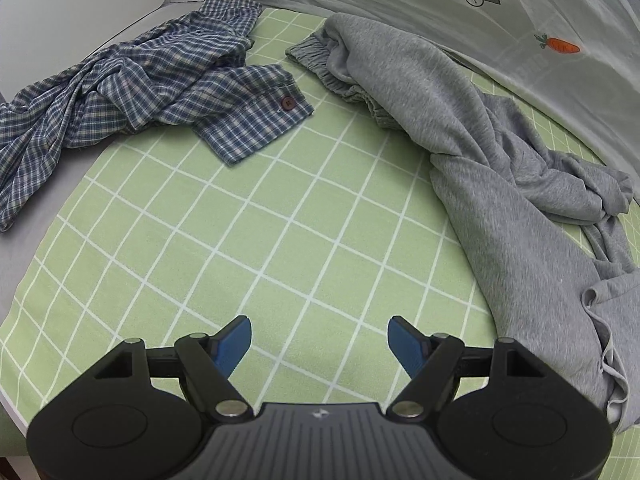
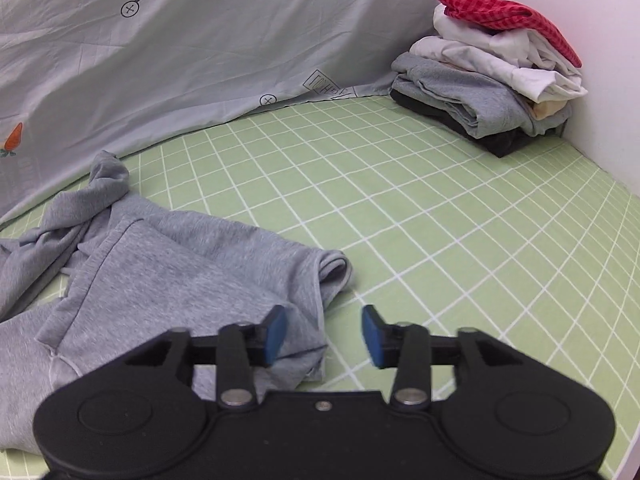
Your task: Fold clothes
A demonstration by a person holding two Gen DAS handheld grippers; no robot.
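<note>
Green grid-checked sheet (image 1: 280,240) holds crumpled grey fleece trousers (image 1: 500,200); both hand-held grippers (image 1: 319,338) (image 2: 324,332) gape empty

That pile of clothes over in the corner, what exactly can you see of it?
The stack of folded clothes sits on the green checked sheet, tucked against the white wall at the far right of the right wrist view. From the bottom up: something black, a grey knit piece, several white or cream layers, and a red checked garment on top, which droops over one side. The folds are loose and the pile is a bit uneven. The pale printed cover meets its left side. Neither gripper is near it.
</note>
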